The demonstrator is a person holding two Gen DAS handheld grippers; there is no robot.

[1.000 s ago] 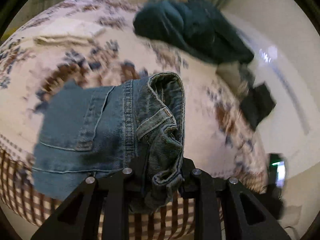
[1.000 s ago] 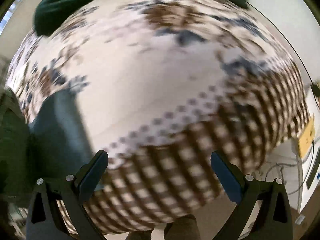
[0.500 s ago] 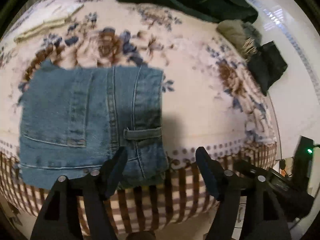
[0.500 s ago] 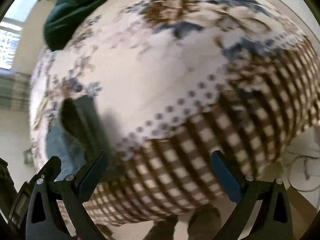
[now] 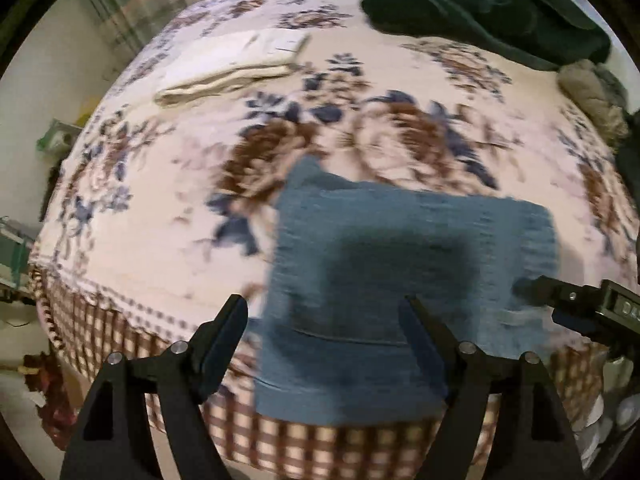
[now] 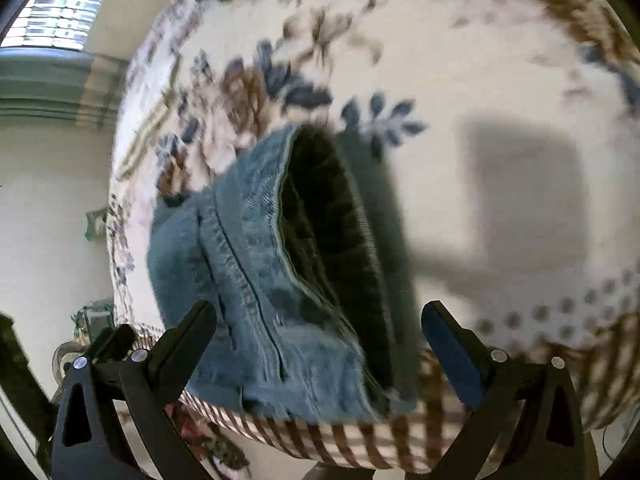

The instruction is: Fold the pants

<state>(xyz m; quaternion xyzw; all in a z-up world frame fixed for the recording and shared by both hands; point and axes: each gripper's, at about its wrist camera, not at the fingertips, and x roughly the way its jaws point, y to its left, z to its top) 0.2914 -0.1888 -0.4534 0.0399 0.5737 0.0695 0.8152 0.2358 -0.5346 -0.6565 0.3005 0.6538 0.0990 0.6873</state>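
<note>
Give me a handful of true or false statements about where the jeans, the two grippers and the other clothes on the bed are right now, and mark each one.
1. The jeans lie folded on the floral bedspread, near its checked edge. True.
2. The left gripper is clamped on the denim. False: its jaws stand wide apart and hold nothing.
3. The right gripper has open jaws, with the jeans in front of them. True.
4. A folded cream garment lies farther back on the bed. True.
5. A dark green garment is draped over the jeans. False: it lies apart at the far edge of the bed.
</note>
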